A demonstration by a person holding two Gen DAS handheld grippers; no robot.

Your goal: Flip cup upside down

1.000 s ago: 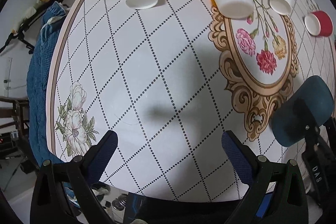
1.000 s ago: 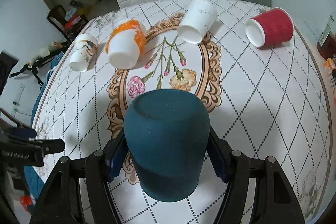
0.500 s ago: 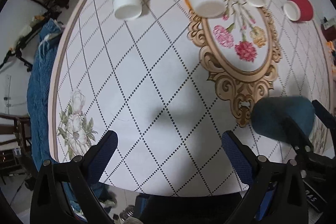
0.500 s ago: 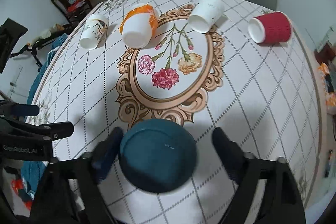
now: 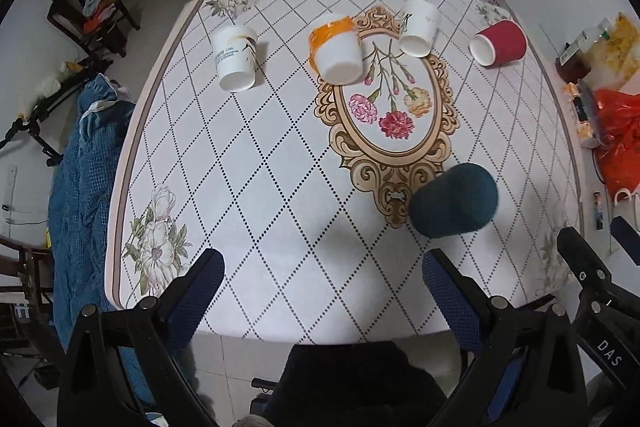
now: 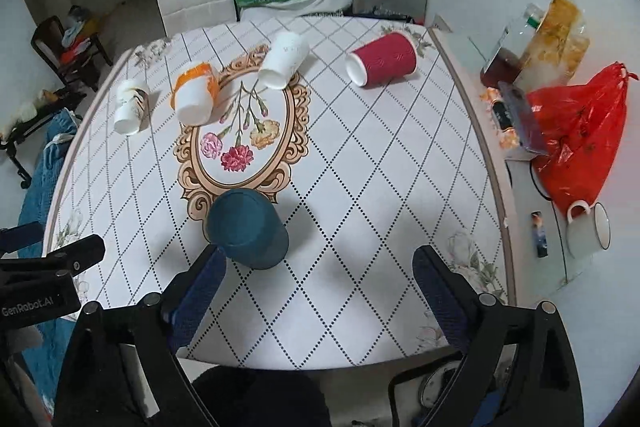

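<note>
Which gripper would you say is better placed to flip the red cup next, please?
Probably the right gripper: the red cup lies on its side toward the table's right edge, nearer that side. It is open and empty; the left gripper, also open, sits farther left.

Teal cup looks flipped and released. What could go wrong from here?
1. The teal cup stands close by the right gripper's left finger; a sideways move may knock it over.
2. Four cups still lie on their sides; the red cup is near the table edge and might roll if nudged.
</note>
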